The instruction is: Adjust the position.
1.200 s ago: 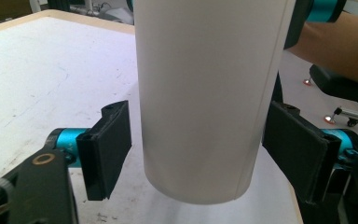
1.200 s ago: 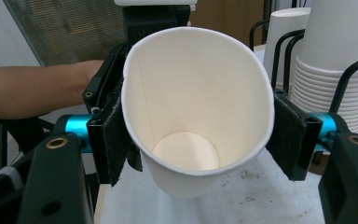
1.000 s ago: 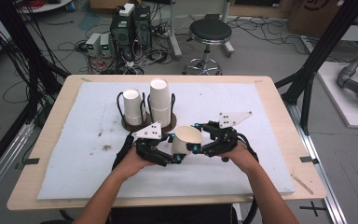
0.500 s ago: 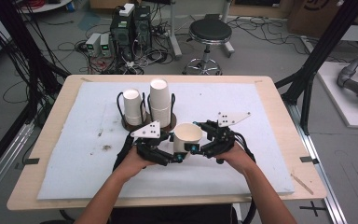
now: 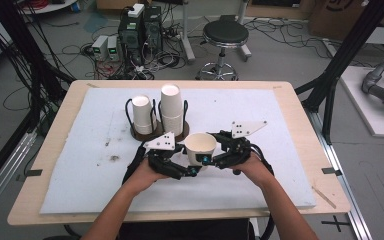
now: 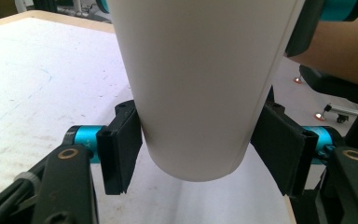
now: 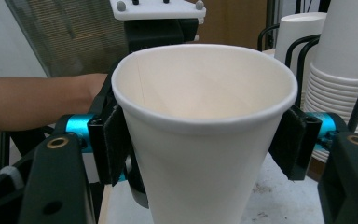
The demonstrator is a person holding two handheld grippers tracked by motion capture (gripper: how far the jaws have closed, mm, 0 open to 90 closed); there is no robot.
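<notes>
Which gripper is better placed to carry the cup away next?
Probably right: the right gripper, its jaws just closing, clasps the cup high under the rim, where it widens. The left gripper only pinches the narrow base.

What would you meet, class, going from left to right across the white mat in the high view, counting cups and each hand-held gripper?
Short cup stack → left hand-held gripper → tall cup stack → held paper cup → right hand-held gripper.
</notes>
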